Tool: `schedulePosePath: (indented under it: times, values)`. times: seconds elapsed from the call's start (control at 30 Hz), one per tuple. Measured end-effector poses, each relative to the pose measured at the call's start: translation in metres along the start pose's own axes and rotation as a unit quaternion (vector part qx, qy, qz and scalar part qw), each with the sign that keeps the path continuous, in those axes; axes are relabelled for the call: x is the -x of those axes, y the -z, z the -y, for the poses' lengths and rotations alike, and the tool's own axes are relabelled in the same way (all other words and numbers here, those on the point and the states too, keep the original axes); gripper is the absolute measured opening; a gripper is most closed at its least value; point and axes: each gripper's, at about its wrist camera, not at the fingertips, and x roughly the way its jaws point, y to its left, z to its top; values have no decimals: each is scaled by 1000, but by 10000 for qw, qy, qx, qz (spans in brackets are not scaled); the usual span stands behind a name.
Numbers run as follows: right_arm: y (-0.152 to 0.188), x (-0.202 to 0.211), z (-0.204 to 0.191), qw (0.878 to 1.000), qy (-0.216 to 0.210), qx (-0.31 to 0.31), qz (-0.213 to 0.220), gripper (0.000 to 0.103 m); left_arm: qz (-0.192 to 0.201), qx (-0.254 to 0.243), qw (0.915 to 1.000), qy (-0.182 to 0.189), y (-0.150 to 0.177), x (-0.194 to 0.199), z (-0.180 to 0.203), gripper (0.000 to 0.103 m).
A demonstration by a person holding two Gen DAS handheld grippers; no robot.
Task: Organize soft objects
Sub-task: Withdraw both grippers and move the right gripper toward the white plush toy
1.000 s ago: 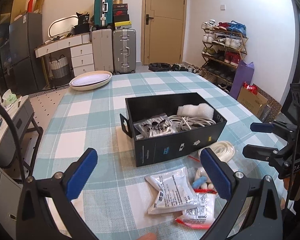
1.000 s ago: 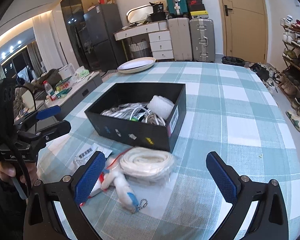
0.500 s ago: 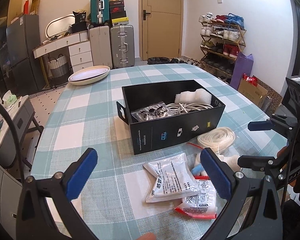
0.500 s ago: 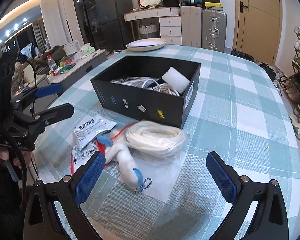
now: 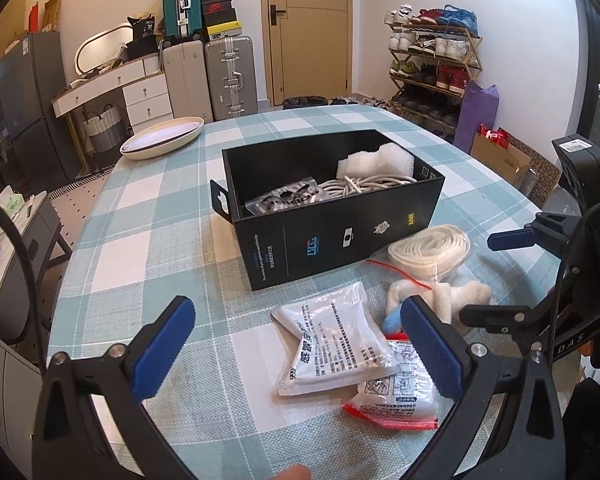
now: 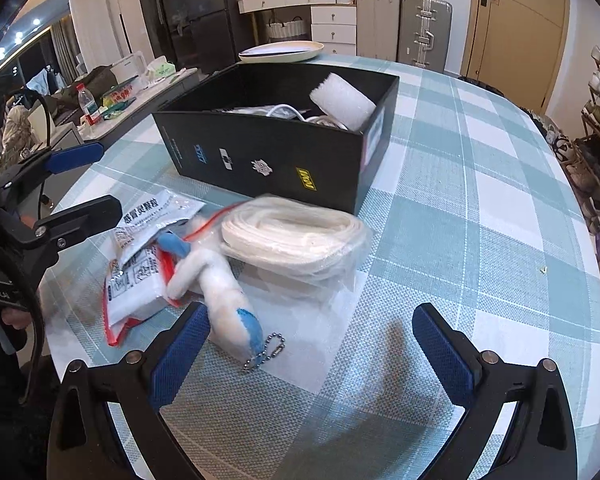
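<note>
A black open box [image 5: 340, 236] [image 6: 268, 160] on the checked table holds white foam [image 5: 376, 162], cables and a silver packet. In front of it lie a bagged white coil [image 5: 430, 246] [image 6: 292, 236], a white and blue plush keychain [image 6: 220, 292] [image 5: 440, 300], a white printed pouch [image 5: 332, 348] and a red-edged bag [image 5: 396, 396]. My left gripper [image 5: 300, 344] is open over the pouch. My right gripper [image 6: 312, 348] is open, its left finger next to the plush; it also shows at the right of the left wrist view [image 5: 496, 276].
A cream oval dish [image 5: 162, 142] sits at the table's far left. Suitcases [image 5: 228, 76], a drawer desk, a door and a shoe rack [image 5: 432, 64] stand behind. A low side table with clutter [image 6: 112, 96] is beside the table's left edge.
Both grippers have come lower and closer to the pile in front of the box. The right gripper now sits right beside the plush. Both stay open.
</note>
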Motion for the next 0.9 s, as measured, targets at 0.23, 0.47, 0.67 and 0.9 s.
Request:
schedulePosePath:
  times: [0.23, 0.47, 0.67, 0.9]
  values:
    - [0, -5, 18, 9994, 203, -281, -47, 102, -203, 16, 9998, 81, 4, -8, 0, 103]
    - [-2, 3, 27, 9991, 301, -290, 46, 102, -296, -28, 9995, 108, 7, -12, 2, 103]
    - [-5, 19, 29, 9982, -289, -425, 324, 102, -354, 37, 9992, 163, 7, -15, 0, 103]
    - [-6, 8, 9, 9963, -659, -467, 281, 102, -341, 67, 9993, 169, 6, -14, -2, 103]
